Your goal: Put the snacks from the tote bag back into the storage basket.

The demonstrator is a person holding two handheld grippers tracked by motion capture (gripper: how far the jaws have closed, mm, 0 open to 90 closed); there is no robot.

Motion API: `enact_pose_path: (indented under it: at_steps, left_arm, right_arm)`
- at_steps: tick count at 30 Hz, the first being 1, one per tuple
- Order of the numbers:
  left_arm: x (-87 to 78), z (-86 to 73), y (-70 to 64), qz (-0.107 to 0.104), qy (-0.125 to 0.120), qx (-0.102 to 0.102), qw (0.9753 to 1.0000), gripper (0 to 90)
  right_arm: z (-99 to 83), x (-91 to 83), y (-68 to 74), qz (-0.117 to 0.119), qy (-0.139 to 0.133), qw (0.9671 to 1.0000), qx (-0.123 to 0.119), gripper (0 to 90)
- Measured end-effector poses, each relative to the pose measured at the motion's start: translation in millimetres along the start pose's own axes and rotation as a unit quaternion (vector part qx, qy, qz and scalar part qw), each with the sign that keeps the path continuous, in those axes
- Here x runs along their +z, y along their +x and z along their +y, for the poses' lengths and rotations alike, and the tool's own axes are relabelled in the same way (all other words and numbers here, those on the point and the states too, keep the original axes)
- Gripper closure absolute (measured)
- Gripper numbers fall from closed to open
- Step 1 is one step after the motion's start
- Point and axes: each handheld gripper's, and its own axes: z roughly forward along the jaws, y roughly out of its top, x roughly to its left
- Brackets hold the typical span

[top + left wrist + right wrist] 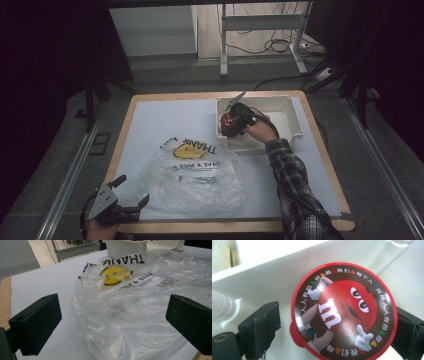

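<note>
Inside white rectangular plastic bin [292,107] at far right of table: right gripper [231,121] reaching in at bin's left end, jaws either side of round red candy tub with cartoon-printed lid [344,308]; right jaw against rim, left jaw just clear, firm grip cannot be told. Near left corner: left gripper [131,192] jaws spread wide, holding nothing, just beside crumpled clear plastic bag with yellow smiley print [195,175] lying mid-table on white mat [150,125].

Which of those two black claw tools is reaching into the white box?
The right gripper, at the far right of the table, with a red candy tub between its jaws inside the white bin. The left gripper hangs open by the plastic bag.
</note>
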Motion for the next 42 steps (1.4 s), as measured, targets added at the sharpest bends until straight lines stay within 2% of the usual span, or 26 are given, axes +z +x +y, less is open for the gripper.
enact_pose_path:
  at_steps: [17,33,42]
  left_arm:
    - [-0.9,0.2,0.9,0.000,-0.006,-0.005,1.0000,0.0]
    - [-0.7,0.2,0.8,0.000,-0.004,-0.004,1.0000,0.0]
    - [-0.5,0.2,0.7,0.001,-0.004,-0.004,1.0000,0.0]
  right_arm:
    - [-4.0,-9.2,4.9,-0.013,-0.013,0.9998,-0.005,7.0]
    - [-13.0,-21.7,11.0,-0.022,-0.036,0.9991,0.006,4.7]
    - [-21.5,-30.2,14.9,-0.022,-0.060,0.9978,0.016,4.7]
